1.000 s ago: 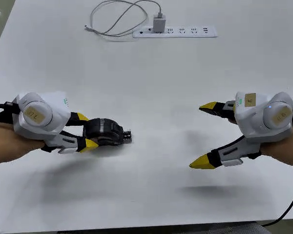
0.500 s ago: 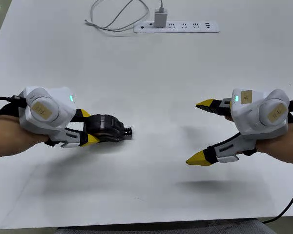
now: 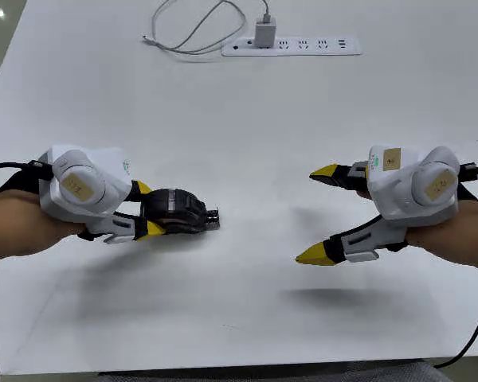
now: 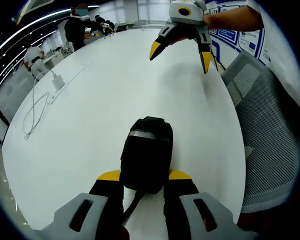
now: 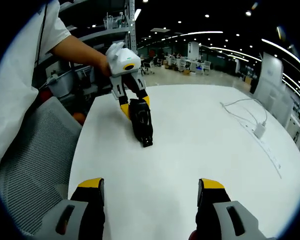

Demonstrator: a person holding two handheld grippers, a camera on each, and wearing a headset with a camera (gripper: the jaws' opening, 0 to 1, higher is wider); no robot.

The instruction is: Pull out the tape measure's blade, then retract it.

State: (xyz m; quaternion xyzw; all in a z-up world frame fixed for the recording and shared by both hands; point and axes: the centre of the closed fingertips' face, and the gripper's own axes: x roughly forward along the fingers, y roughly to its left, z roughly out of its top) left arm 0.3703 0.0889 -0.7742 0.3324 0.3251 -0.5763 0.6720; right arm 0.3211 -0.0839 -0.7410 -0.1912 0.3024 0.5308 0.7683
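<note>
A black tape measure rests on the white table, with its blade tip facing right. My left gripper is shut on its rear half; in the left gripper view the case sits between the yellow-tipped jaws. The tape measure lies ahead in the right gripper view, held by the left gripper. My right gripper hovers open about a hand's width to the right of the tape, with nothing between its fingers. It appears far off in the left gripper view.
A white power strip with a plugged charger and a looping cable lies at the far edge of the table. A mesh chair stands beside the table's near edge.
My right gripper has drifted slightly left toward the tape measure. The left gripper keeps its hold on the tape, nearly still.
</note>
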